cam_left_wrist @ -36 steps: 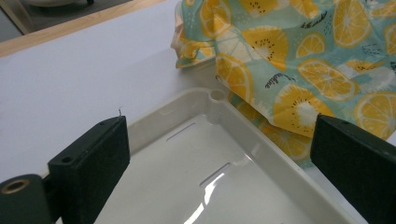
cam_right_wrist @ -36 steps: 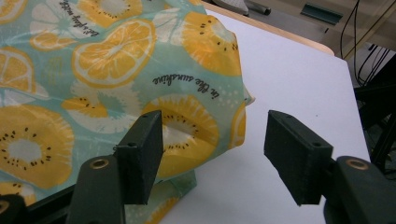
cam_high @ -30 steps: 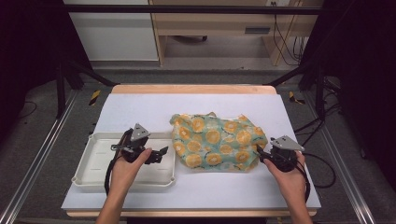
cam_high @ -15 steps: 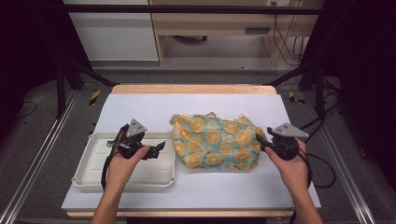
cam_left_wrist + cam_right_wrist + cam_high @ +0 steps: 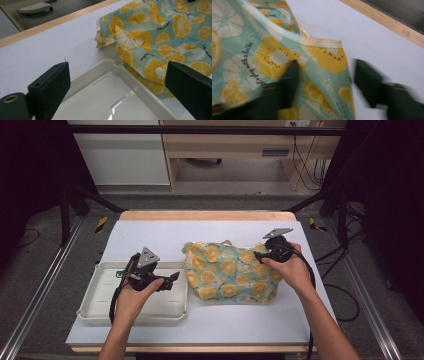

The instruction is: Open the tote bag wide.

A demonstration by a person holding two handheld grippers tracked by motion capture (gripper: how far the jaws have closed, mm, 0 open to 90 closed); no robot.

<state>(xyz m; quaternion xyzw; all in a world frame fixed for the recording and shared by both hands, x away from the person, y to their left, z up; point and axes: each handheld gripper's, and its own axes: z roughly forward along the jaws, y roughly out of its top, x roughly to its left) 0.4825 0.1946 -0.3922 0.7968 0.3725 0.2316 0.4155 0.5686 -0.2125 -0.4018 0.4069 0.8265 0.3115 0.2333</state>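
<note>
A teal cloth bag (image 5: 227,272) printed with orange and kiwi slices lies crumpled at the table's middle. My left gripper (image 5: 172,279) hovers over the white tray (image 5: 100,287), jaws pointing right at the bag. In the left gripper view it (image 5: 117,67) is wide open above the tray's corner (image 5: 116,62), with the bag (image 5: 160,32) just beyond. My right gripper (image 5: 257,255) is at the bag's far right corner. In the blurred right gripper view it (image 5: 327,71) is open, one jaw on the printed fabric (image 5: 262,57), the other on the bare table, straddling the bag's edge.
The white table cover (image 5: 150,235) runs to a wooden far edge (image 5: 205,215). The bag's left edge overlaps the tray's right rim (image 5: 140,82). Metal frame rails (image 5: 45,285) flank the table.
My right gripper has moved away from me and leftward, from beside the bag's right edge onto its far right corner. The left gripper has barely shifted.
</note>
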